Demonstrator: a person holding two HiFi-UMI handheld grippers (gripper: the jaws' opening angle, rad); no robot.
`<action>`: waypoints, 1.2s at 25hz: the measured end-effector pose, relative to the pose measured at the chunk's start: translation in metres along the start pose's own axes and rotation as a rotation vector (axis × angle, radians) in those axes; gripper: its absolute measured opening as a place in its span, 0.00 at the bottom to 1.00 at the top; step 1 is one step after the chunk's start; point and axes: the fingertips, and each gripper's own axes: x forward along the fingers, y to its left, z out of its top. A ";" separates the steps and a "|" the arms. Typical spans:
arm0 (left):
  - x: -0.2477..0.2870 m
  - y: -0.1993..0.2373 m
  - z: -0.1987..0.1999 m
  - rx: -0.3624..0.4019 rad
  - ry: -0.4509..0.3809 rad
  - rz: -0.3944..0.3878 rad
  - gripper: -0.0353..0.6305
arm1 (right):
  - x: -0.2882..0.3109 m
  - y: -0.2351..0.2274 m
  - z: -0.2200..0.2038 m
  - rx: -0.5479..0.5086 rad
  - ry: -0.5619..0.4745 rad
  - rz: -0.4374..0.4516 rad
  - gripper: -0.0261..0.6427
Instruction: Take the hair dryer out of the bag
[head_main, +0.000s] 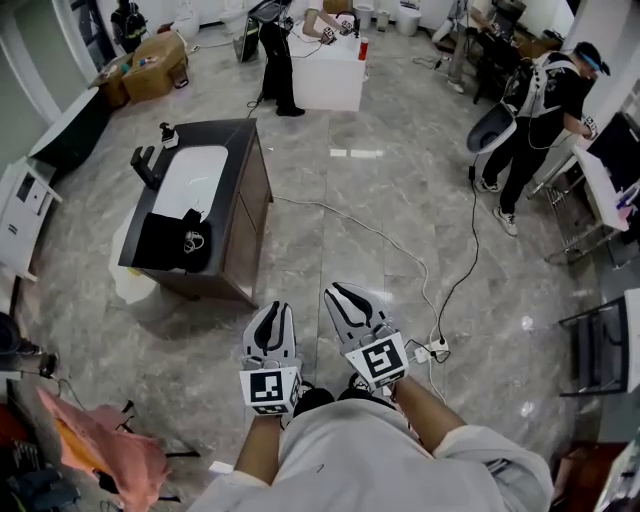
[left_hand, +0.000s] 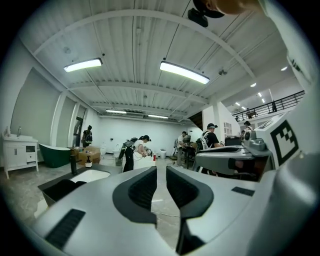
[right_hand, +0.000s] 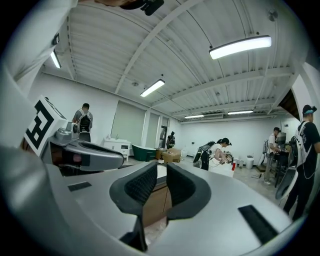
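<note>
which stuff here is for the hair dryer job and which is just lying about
For the job: black bag on the vanity counter; left gripper and right gripper, both open and empty.
Lying about: cardboard box, power strip, pink cloth, white cable.

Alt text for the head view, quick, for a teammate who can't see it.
Seen from above, the left gripper and the right gripper are held out empty over a grey tiled floor, jaws slightly apart. Ahead to the left, a black bag lies on a dark cabinet beside its white basin.
</note>
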 end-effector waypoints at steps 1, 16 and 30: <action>0.000 0.005 -0.001 0.001 0.004 -0.006 0.17 | 0.005 0.003 -0.001 0.003 0.010 0.000 0.11; 0.033 0.074 -0.036 -0.046 0.089 -0.058 0.19 | 0.062 0.005 -0.021 -0.015 0.086 -0.042 0.14; 0.220 0.137 -0.004 0.000 0.118 -0.007 0.19 | 0.221 -0.120 -0.006 0.052 0.004 0.042 0.14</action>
